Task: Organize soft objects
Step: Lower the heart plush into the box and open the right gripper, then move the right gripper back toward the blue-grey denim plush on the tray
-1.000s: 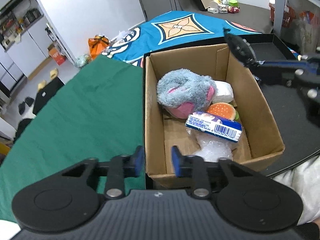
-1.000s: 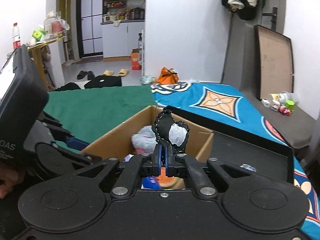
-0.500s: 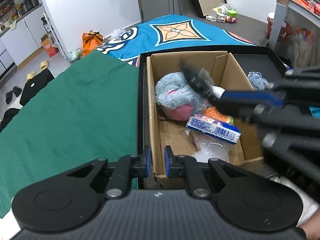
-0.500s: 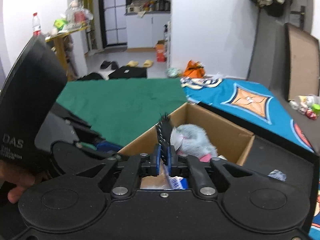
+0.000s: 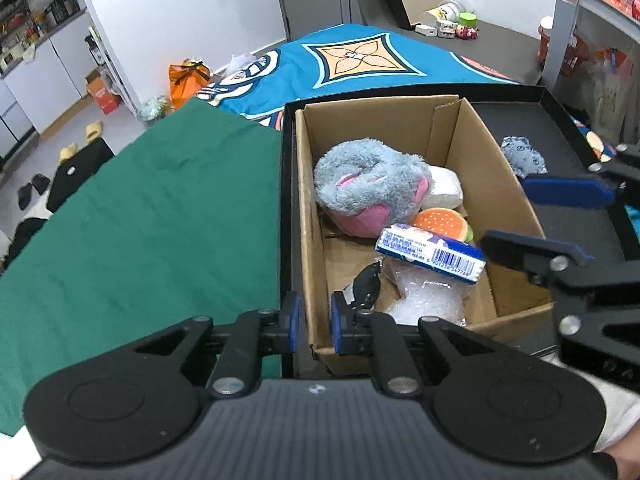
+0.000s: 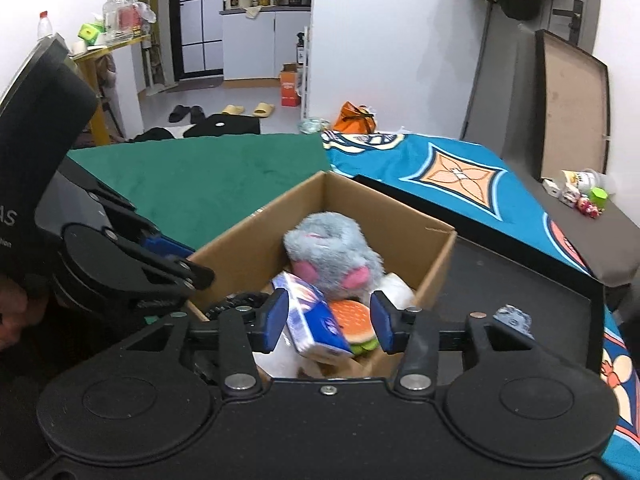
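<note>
A cardboard box point(image 5: 308, 216) point(image 6: 436, 264) stands in a black tray point(image 5: 552, 104). It holds a grey-pink plush point(image 5: 368, 188) point(image 6: 332, 252), a burger toy point(image 5: 440, 224) point(image 6: 356, 316), a blue tissue pack point(image 5: 432, 254) point(image 6: 316, 320), a bubble-wrap bag point(image 5: 428, 296) and a black-white soft item point(image 5: 366, 284) near its front left corner. My left gripper point(image 5: 312, 322) is shut on the box's near wall at the left corner. My right gripper point(image 6: 328, 322) is open and empty above the box; it also shows in the left wrist view point(image 5: 556, 220).
A small grey-blue soft toy point(image 5: 520, 156) point(image 6: 514, 318) lies in the tray right of the box. A green cloth point(image 5: 140, 216) and a blue patterned cloth point(image 5: 360, 60) cover the surface behind. Floor clutter lies beyond.
My right gripper opened and let go of the black-white soft item, which now lies in the box. It drew back to the right. The left gripper stays on the box wall.
</note>
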Motion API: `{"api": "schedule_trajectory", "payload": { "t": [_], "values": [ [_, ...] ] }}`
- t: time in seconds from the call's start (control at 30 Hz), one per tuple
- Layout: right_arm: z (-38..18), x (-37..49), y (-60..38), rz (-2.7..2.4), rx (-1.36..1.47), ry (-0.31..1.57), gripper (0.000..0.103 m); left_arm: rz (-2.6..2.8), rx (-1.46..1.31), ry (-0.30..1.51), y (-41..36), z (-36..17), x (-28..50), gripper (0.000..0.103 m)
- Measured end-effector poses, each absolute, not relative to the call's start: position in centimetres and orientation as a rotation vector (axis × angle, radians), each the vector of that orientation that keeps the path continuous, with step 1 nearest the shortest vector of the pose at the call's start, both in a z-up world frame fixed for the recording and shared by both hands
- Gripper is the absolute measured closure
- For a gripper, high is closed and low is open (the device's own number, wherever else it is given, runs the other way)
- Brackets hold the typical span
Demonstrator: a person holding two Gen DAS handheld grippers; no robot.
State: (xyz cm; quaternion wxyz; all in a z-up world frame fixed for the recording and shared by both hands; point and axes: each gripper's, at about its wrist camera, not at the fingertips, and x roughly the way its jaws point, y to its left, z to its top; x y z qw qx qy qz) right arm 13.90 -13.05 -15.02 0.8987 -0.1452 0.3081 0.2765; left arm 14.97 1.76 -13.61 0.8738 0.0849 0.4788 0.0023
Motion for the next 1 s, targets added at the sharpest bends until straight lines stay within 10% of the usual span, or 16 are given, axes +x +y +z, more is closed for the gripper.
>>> {"api": "schedule_trajectory", "payload": {
  "t": [0.5, 1.0],
  "values": [
    [-14.9, 16.2, -18.2, 0.494, -0.267, 0.593, 0.005, 0.060, 0.264, 0.980, 0.7, -13.5, 14.8, 0.062],
    [-16.3, 19.2, -23.2, 0.405, -0.197, 0.576, 0.000, 0.105, 0.328, 0.994, -0.2, -13.6, 15.1, 0.054]
  ]
}}
